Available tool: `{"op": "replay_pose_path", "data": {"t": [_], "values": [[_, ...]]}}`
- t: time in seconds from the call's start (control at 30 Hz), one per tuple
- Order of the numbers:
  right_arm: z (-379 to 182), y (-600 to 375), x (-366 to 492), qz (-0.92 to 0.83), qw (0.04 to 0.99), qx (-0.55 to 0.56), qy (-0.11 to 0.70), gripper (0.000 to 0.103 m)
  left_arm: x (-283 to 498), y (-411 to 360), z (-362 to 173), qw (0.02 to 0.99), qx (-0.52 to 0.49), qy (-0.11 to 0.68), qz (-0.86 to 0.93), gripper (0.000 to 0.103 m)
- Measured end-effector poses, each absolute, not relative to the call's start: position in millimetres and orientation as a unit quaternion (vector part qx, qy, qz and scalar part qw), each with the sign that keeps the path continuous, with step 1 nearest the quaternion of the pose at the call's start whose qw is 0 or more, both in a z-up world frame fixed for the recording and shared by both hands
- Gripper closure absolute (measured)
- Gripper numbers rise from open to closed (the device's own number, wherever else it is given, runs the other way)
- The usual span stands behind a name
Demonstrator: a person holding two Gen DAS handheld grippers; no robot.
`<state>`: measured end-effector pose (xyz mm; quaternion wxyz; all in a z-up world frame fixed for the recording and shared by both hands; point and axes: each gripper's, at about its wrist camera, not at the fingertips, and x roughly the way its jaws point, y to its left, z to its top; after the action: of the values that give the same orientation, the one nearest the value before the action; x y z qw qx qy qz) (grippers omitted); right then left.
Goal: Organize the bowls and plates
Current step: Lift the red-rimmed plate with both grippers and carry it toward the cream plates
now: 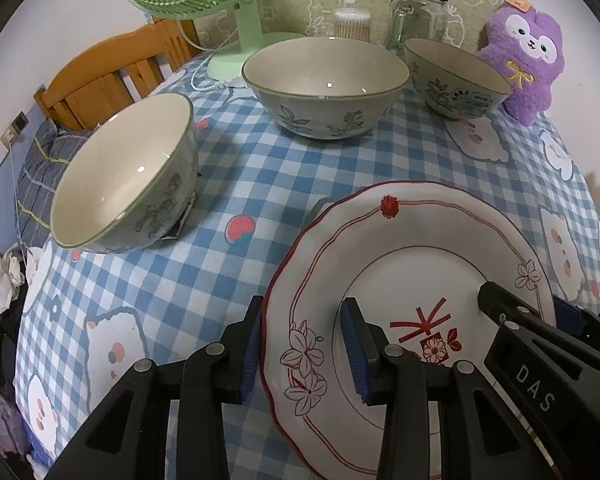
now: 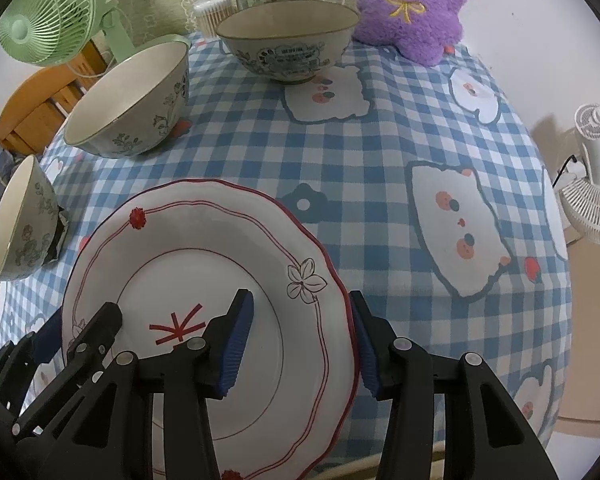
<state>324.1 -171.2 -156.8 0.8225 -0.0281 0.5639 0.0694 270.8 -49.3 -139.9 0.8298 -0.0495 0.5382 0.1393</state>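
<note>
The plate sits nearest on the table, one bowl to its left. Behind them stand two more bowls, the big one left of the smaller. Fan, jar and plush toy line the back.

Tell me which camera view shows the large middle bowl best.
The left wrist view: the large bowl sits near the centre, upright, with its whole rim, inside and leaf pattern visible. In the right wrist view the same bowl lies off to the left, stretched and tilted by the lens, though it is whole.
</note>
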Motion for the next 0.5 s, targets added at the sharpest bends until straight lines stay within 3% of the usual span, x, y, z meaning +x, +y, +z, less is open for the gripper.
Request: {"op": "replay_pose_path", "data": {"t": [0.5], "values": [[-114,-174,306,0.06,0.841,-0.032,0.537,0.052,258,-52,-108,0.844,-0.05,0.519,0.126,0.066]]}}
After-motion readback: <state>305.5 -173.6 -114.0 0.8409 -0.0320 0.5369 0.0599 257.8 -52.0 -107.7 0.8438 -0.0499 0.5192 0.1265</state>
